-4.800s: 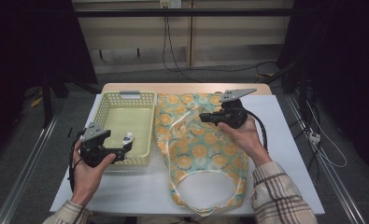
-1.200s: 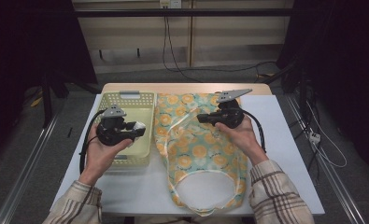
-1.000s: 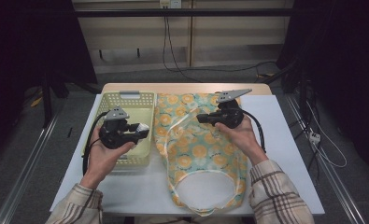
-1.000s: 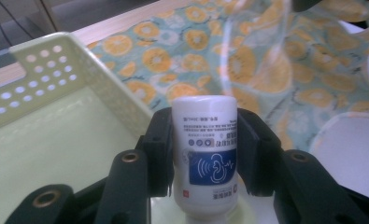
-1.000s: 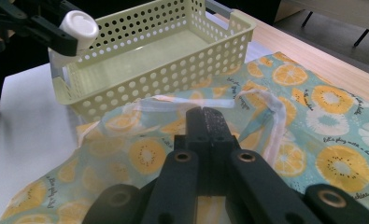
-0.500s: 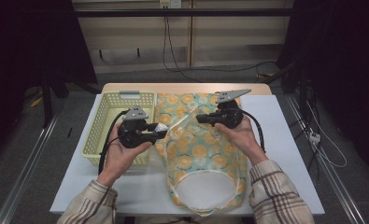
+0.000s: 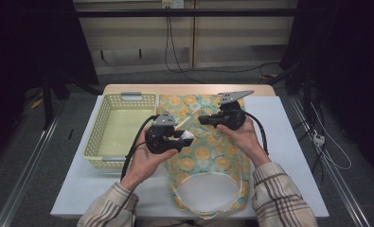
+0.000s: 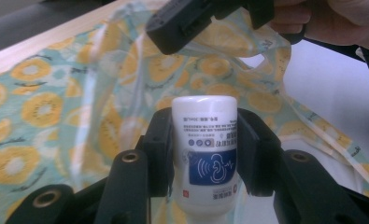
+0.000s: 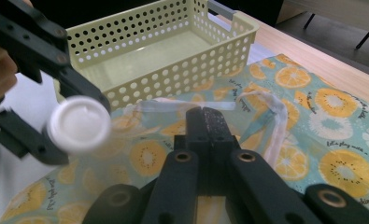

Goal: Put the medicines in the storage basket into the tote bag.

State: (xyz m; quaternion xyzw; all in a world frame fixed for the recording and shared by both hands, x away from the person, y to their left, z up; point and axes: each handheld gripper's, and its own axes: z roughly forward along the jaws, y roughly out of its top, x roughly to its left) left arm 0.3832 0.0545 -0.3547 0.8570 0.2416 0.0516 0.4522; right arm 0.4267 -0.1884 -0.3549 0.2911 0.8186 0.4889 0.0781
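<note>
Nearby, yellow basket [image 7: 120, 124] beside fruit-print bag [image 7: 208, 158], w/ nothing between.

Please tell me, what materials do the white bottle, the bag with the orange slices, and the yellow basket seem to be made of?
The white bottle looks like smooth, slightly glossy plastic with a printed blue label. The bag seems thin coated plastic or laminated fabric: it creases softly and its strap looks translucent. The basket appears rigid moulded plastic, pale yellow and matte, with rows of round punched holes.
</note>
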